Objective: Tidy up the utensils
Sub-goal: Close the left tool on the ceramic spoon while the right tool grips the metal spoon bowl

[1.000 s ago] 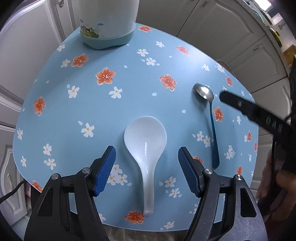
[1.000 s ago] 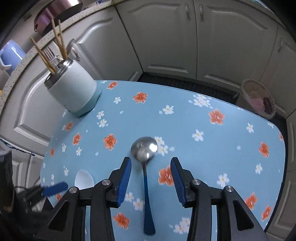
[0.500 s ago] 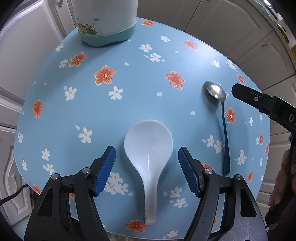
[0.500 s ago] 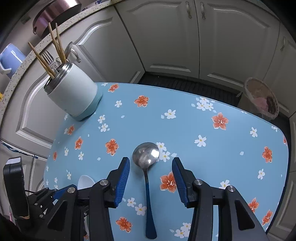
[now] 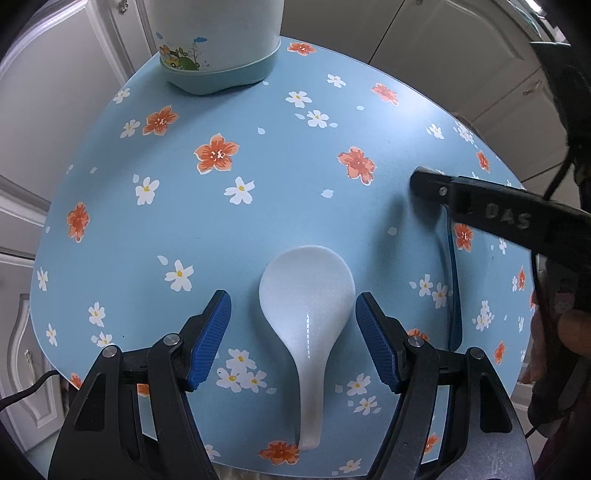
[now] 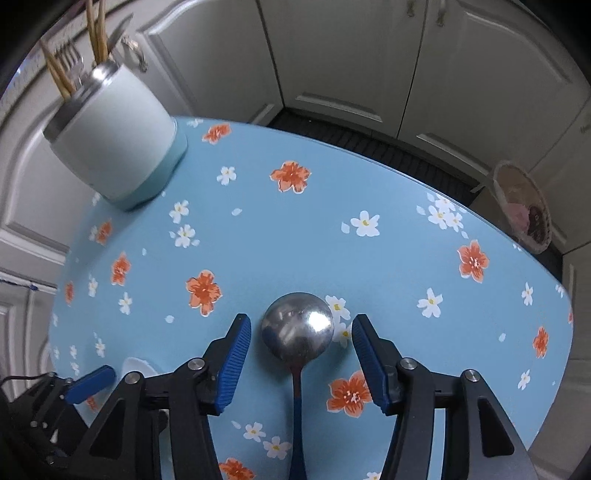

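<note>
Neither spoon is picked up yet, so most of the sorting looks undone. The left gripper has its jaws apart on either side of the white ceramic spoon, which lies flat on the flowered table. The right gripper likewise straddles, jaws apart, the blue-handled metal spoon. The utensil holder at the far edge already holds chopsticks and a fork; both spoons probably belong there.

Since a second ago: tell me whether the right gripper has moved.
Yes. The right gripper has come forward along the blue-handled metal spoon, its open jaws now flanking the bowl on the floral table.
</note>
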The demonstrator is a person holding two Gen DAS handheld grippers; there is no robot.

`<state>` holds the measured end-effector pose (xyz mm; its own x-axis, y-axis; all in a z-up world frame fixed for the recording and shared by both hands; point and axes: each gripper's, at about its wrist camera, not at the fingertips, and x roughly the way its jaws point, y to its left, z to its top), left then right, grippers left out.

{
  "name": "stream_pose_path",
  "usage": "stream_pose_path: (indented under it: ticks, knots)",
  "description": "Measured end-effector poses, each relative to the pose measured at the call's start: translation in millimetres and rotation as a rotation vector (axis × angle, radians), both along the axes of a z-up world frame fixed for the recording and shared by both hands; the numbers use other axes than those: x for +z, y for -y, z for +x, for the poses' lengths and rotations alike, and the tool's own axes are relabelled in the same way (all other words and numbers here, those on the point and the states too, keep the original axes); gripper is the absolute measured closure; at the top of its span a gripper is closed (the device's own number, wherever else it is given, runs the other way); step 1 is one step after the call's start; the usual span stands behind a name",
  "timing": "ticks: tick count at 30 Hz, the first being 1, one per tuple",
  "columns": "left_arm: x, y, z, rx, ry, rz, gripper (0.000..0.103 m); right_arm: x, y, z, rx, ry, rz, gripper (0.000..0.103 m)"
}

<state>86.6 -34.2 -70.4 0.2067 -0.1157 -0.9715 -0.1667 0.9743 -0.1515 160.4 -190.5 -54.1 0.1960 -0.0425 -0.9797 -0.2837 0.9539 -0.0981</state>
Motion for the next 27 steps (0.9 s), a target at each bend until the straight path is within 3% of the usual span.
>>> stream_pose_path:
  ticks: [3, 7, 9, 11, 13, 17, 27]
  knots:
    - [2, 3, -1, 0.004, -0.002, 0.003, 0.033, -2, -4, 2, 0.012, 0.017, -0.03, 0.051]
    - [1, 7, 2, -0.006, 0.002, 0.017, 0.033, -2, -4, 1, 0.028, 0.028, -0.058, 0.063]
    - [1, 12, 2, -0.01, 0.014, 0.023, 0.041, -2, -3, -1, 0.031, 0.027, -0.052, 0.063]
    - [3, 14, 1, -0.029, 0.026, 0.045, 0.068, 1, 2, -3, 0.021, 0.042, -0.031, 0.063]
    - [2, 16, 2, -0.052, 0.026, 0.039, 0.088, 5, 7, -6, 0.009, 0.059, -0.008, 0.063]
    - [1, 11, 3, -0.067, 0.037, -0.035, 0.092, 17, 14, -14, 0.002, 0.08, 0.046, 0.063]
    - [9, 2, -1, -0.11, 0.05, -0.083, 0.098, 31, 26, -26, -0.006, 0.11, 0.084, 0.063]
